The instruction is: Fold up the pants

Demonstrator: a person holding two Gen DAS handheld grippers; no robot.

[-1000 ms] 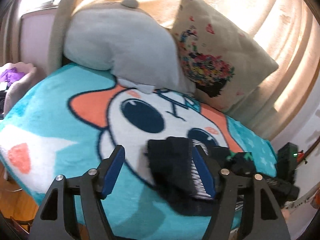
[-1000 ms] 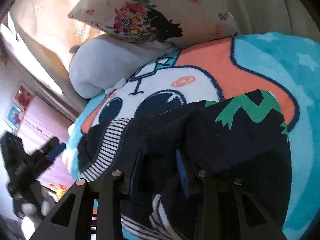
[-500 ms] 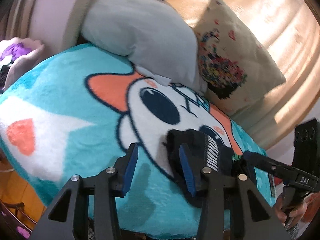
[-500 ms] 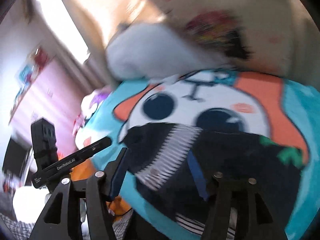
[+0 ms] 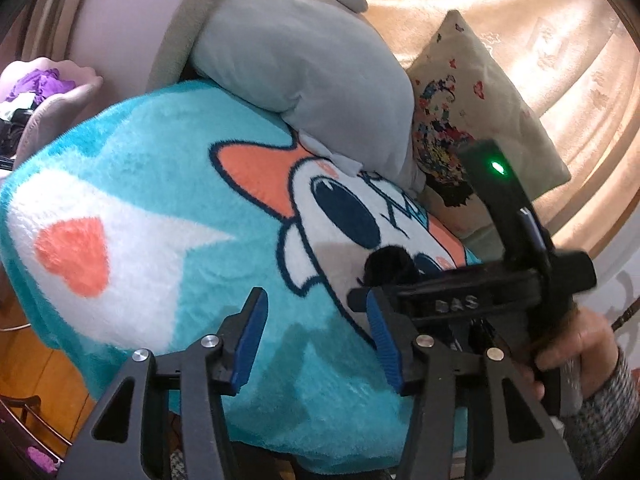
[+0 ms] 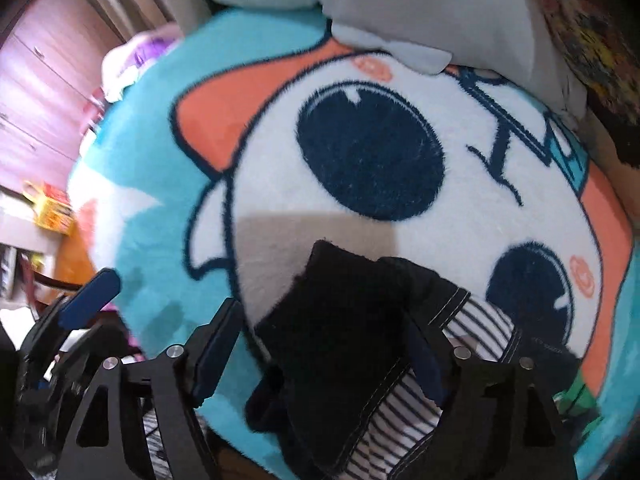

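The pants (image 6: 340,340) lie bunched at lower centre on the blanket (image 6: 160,240), folding apparently unfinished; both left tool (image 5: 316,340) and right tool (image 6: 320,360) gape wide, empty.

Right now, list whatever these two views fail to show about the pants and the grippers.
- Left wrist view: the right hand-held gripper body covers most of the dark navy pants with striped lining; only a tip shows.
- Right wrist view: the pants run off the bottom edge, so the fold's extent is hidden; whether the open right hand-held gripper touches them cannot be told.
- Right wrist view: the left hand-held gripper is blurred and cut off at the left edge.
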